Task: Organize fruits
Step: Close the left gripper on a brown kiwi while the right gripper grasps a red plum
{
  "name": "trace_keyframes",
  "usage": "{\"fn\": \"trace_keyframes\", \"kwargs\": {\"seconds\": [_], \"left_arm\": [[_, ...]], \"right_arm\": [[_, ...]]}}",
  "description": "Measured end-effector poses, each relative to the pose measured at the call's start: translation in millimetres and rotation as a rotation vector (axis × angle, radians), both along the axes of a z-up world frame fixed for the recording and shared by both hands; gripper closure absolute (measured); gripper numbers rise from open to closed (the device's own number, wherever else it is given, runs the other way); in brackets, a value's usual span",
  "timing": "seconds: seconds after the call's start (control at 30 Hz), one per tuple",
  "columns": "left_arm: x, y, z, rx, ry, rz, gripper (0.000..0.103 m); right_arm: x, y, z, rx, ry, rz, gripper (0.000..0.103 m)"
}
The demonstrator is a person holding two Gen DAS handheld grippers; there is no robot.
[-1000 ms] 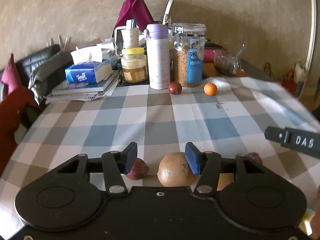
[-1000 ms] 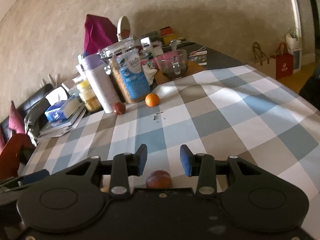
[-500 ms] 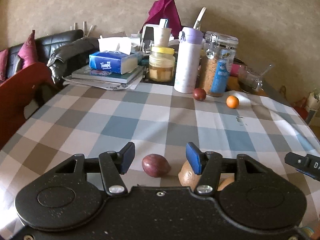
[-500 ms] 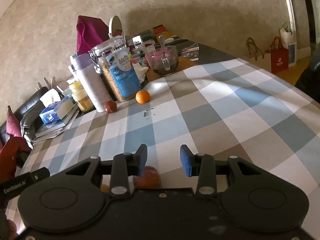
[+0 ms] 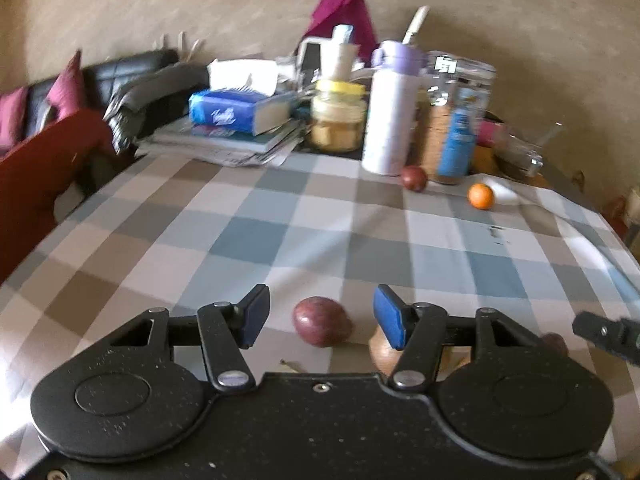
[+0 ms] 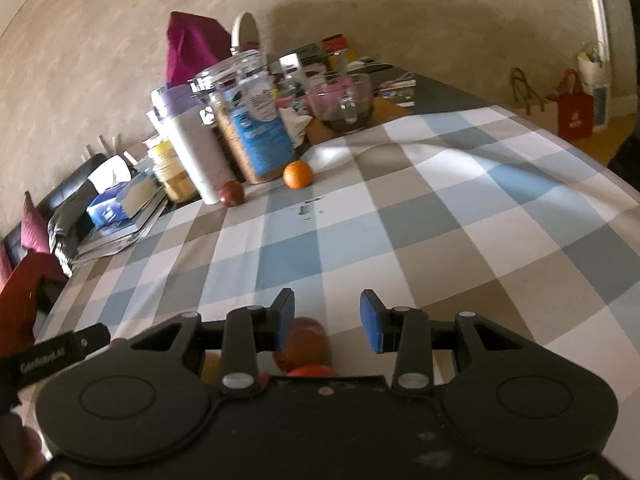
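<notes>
The purple fruit lies on the checked tablecloth, long axis crosswise, between the wide-open fingers of the left gripper. The right gripper is also spread, with a red fruit by its left finger, contact unclear. The glass jar holds brown contents.

Left tongs spread wide, low and level, right tongs likewise parted, empty
</notes>
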State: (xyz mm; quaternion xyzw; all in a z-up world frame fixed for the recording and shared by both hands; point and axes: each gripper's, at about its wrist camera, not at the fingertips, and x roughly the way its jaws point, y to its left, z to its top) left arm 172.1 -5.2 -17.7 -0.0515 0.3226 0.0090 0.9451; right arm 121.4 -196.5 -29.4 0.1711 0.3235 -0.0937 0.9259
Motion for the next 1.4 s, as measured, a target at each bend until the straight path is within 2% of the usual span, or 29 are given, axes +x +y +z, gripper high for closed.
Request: {"fn": "trace_keyframes", "kwargs": {"seconds": [0.2, 0.43, 0.63, 0.83, 0.97, 1.17, 1.4], "left_arm": [[2, 3, -4, -0.014, 0.021, 0.004, 0.041], [-6, -12, 1, 0.001, -0.018, -0.094, 0.041], [-5, -23, -2, 0.002, 0.008, -0.159, 0.040], [-3, -26, -6, -0.013, 0.039, -0.190, 0.040], [0, -23, -9, -0.062, 0.070, -0.201, 0.036], [4, -20, -12, -0.084, 0.085, -0.186, 0.030], [7, -23, -16, -0.064, 0.084, -0.187, 0.024]], "right_arm": [[3, 8, -4, -0.010, 0.031, 0.041, 0.063], [9, 21, -11, -0.045, 0.083, 0.109, 0.063], [11, 32, -16, -0.124, 0.110, 0.125, 0.062], [12, 33, -19, -0.147, 0.114, 0.109, 0.062], [12, 35, -21, -0.169, 0.108, 0.108, 0.062], [13, 36, -22, -0.177, 0.103, 0.104, 0.062], [12, 39, -23, -0.190, 0.099, 0.104, 0.062]]}}
